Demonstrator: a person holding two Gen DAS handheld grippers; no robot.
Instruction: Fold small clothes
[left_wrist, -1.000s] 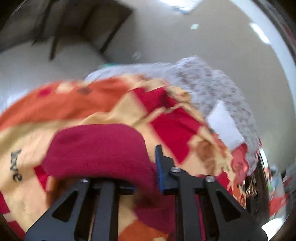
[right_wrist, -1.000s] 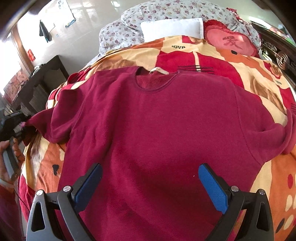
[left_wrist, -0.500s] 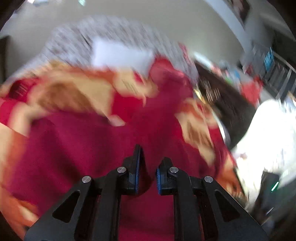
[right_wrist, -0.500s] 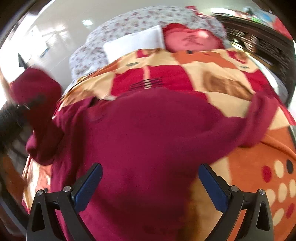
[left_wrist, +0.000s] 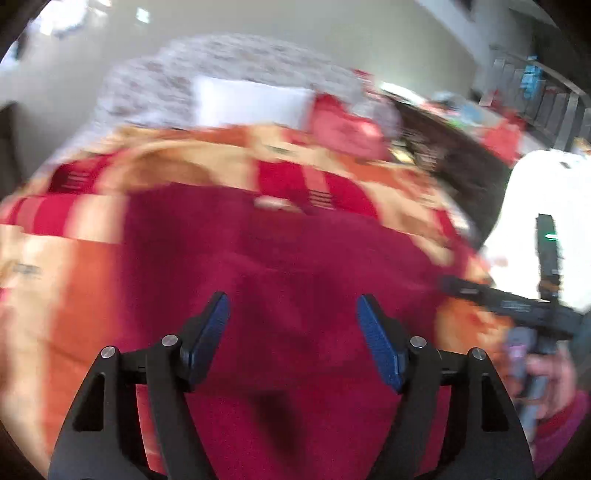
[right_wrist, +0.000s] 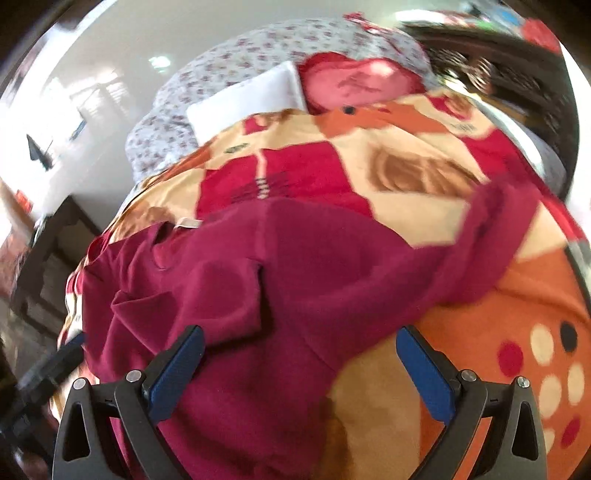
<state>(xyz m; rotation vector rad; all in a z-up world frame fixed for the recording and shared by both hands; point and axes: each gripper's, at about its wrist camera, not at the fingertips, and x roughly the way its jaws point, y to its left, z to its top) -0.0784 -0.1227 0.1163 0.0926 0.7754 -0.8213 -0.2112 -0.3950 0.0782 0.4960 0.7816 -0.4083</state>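
Your left gripper (left_wrist: 291, 332) has its jaws opening right now, nothing between the blue pads (left_wrist: 207, 328), just hanging over the dark red shirt (left_wrist: 295, 258). Your right gripper (right_wrist: 299, 365) is spread wide too, also empty, with cloth under the gap but not pinched.

The shirt lies on the patterned blanket (right_wrist: 406, 166), neckline pointing away from you toward the white pillow (right_wrist: 243, 99), so its long axis runs straight out from both grippers. One sleeve (right_wrist: 207, 295) is already lying across the chest, on the side your left gripper is over. The other sleeve (right_wrist: 491, 229) sticks out up and to the right in the right wrist view, well off the body onto the blanket.

So I'd guess that's the next bit to fold, and your right gripper looks like the nearer one. It lies ahead and to the right of the pads, so you'd reach forward and outward. The left wrist view is pretty blurry, so take the exact edges with a grain of salt.
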